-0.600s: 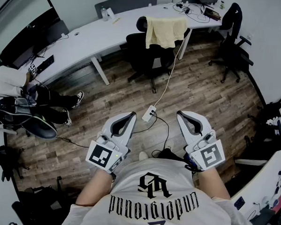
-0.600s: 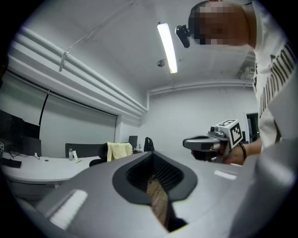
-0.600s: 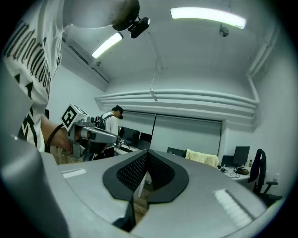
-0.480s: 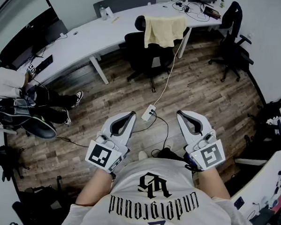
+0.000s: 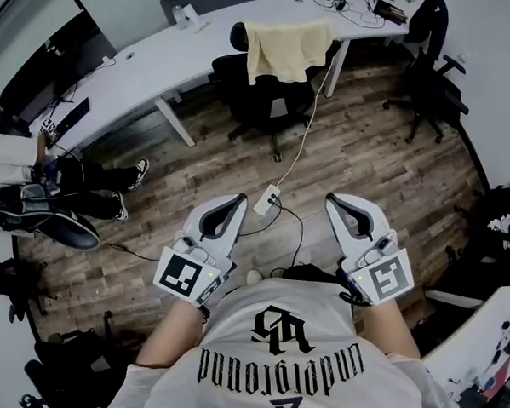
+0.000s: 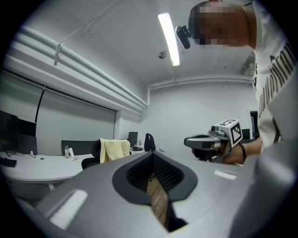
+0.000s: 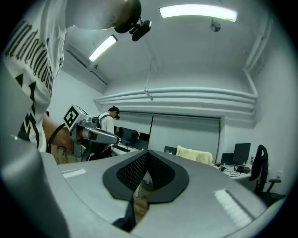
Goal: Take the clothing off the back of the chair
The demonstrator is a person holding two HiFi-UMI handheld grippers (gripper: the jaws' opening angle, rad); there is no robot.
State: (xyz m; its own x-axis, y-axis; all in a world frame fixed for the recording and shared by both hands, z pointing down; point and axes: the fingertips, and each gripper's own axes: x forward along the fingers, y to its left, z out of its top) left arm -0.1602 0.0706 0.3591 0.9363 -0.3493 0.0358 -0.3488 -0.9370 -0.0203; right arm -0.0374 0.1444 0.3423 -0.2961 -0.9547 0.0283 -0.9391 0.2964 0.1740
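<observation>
A pale yellow garment (image 5: 288,49) hangs over the back of a black office chair (image 5: 262,100) at the white desk, far ahead of me. It also shows small in the left gripper view as the garment (image 6: 115,149) and in the right gripper view as the garment (image 7: 194,155). My left gripper (image 5: 238,199) and right gripper (image 5: 333,201) are held level near my waist, well short of the chair. Both are shut with nothing between their jaws.
A long white desk (image 5: 154,72) curves along the back. A white power strip (image 5: 267,199) with cables lies on the wood floor between me and the chair. A second black chair (image 5: 431,70) stands at right. A seated person (image 5: 18,164) is at left.
The view has shifted slightly forward: the chair and garment sit a little higher and further left in the head view. Both grippers stay shut and level.
</observation>
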